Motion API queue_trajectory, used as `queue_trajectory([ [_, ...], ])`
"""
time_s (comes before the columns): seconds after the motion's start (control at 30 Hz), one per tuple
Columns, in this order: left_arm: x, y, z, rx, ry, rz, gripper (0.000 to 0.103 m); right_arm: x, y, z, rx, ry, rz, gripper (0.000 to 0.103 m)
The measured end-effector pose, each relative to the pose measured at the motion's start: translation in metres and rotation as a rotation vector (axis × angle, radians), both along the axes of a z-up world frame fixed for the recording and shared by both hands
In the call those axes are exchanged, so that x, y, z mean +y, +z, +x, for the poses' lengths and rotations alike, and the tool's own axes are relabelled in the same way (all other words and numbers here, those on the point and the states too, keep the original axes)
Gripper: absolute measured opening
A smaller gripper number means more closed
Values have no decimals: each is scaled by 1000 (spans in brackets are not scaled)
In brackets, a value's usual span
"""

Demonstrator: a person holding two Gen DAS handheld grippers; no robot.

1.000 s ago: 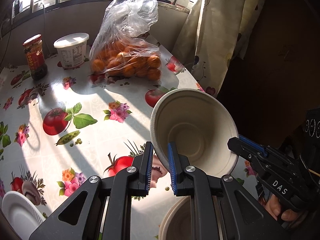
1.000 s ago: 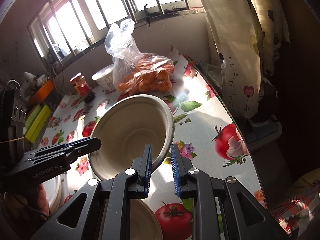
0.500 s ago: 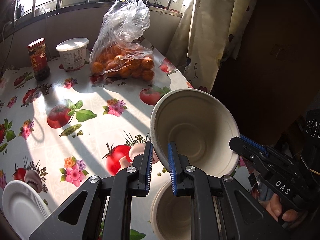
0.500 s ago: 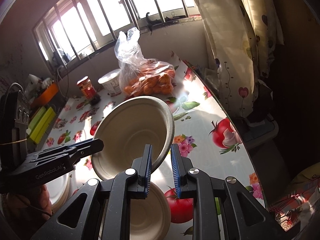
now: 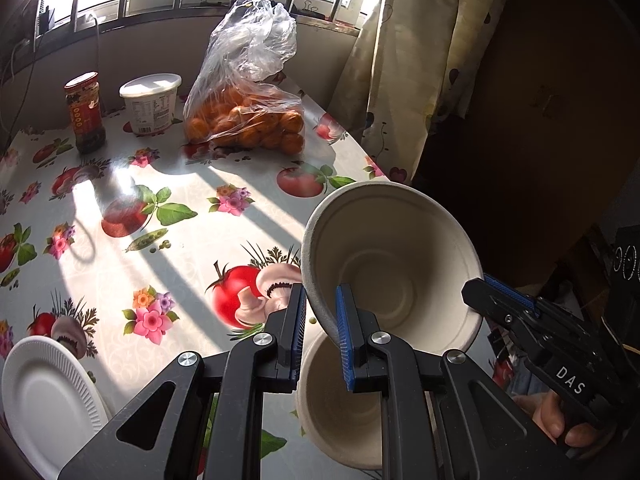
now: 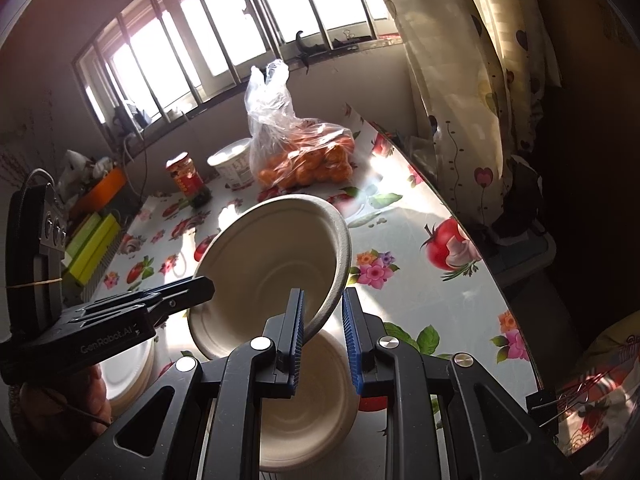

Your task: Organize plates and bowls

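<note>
Above the near edge of the table, a beige paper bowl hangs tilted in the air, held by both tools at once. The left gripper is clamped narrow on the bowl's left rim, and the right gripper pinches the opposite rim just as tightly; each shows in the other's view at the far side of the bowl. Directly beneath sits a second bowl of the same kind, upright on the flowered cloth. A white paper plate lies well apart at the table's near left corner.

The step in hand looks like nesting: the lifted bowl is being carried over its mate. The next move calls for levelling the bowl, centring it over the one below, lowering it straight in, and only then loosening both grips together so it does not tip.
</note>
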State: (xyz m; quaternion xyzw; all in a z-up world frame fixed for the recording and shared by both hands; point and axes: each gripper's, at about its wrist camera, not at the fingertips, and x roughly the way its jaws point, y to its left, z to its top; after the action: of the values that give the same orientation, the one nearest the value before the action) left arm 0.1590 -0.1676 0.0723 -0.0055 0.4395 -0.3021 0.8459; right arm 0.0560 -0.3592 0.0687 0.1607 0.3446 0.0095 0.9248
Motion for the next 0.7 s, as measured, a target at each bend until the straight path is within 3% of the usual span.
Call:
queue_trajectory([
  [0.7,15,-18,-35,28,-15,15,16,19,-13,-39,24,-11,8,21],
])
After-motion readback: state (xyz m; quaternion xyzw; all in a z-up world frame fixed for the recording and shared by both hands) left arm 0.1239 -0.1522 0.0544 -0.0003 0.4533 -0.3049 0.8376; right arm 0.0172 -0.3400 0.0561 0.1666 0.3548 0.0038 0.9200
